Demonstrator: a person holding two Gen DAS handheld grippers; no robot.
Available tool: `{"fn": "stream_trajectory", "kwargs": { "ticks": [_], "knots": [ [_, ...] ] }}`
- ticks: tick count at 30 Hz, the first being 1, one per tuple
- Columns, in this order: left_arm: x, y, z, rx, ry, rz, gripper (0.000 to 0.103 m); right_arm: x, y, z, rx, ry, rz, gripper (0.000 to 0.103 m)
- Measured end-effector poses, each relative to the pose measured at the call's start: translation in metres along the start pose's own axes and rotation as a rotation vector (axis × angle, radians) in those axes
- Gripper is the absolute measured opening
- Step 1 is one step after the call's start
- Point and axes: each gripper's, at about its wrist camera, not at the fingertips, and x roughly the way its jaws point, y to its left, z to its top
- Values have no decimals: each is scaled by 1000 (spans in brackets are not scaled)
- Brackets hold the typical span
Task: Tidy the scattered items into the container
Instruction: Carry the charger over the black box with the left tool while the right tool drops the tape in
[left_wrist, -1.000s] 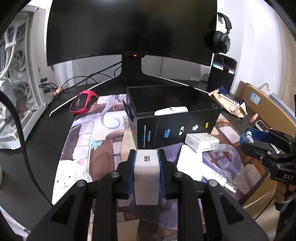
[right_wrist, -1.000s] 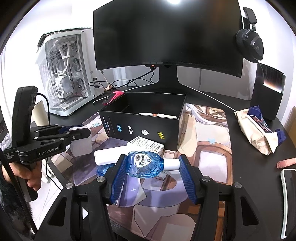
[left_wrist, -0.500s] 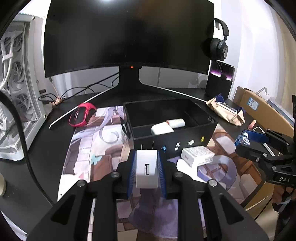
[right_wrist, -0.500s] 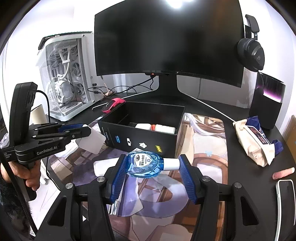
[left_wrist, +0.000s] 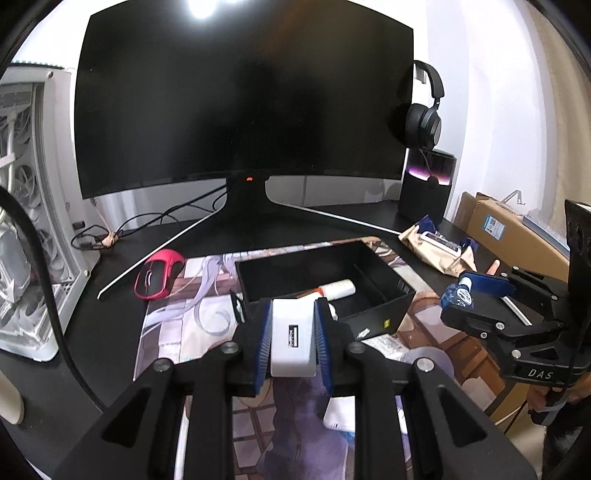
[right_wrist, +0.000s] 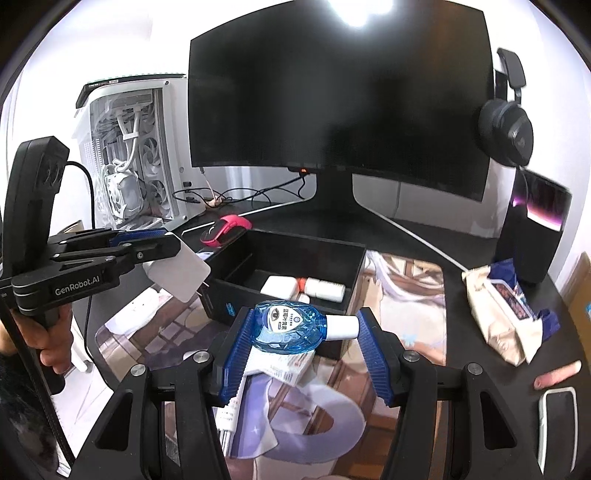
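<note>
"GenRobot.AI" stands in pale letters on the side of the black two-finger left gripper. "DAS" stands on the black body of the right gripper. The print on the label of the clear blue plastic bottle, clamped between the right gripper's pads, is too small to read.

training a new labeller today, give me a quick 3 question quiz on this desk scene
1. True or false: the left tool is shut on a white charger.
2. What does the right tool hold? A) red mouse B) blue bottle C) phone
3. Fill in: the black box already holds white items and stands in front of the ____.

Key: 1 true. 2 B, the blue bottle, lying sideways between the pads with its white cap to the right. 3 monitor.
</note>
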Motion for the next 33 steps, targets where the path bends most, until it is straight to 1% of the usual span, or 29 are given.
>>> {"fn": "stream_trajectory", "kwargs": {
  "ticks": [10, 19, 25, 33],
  "knots": [
    [4, -5, 31, 42, -32, -8, 20, 7, -8, 35, -19, -22, -14, 56],
    [19, 0, 56, 42, -49, -22, 20, 25, -15, 57, -25, -9, 11, 56],
    [33, 2, 66, 43, -38, -29, 20, 38, -19, 68, -31, 2, 20, 56],
    [57, 7, 67, 28, -3, -53, 20, 63, -21, 74, -34, 36, 28, 56]
  ]
}}
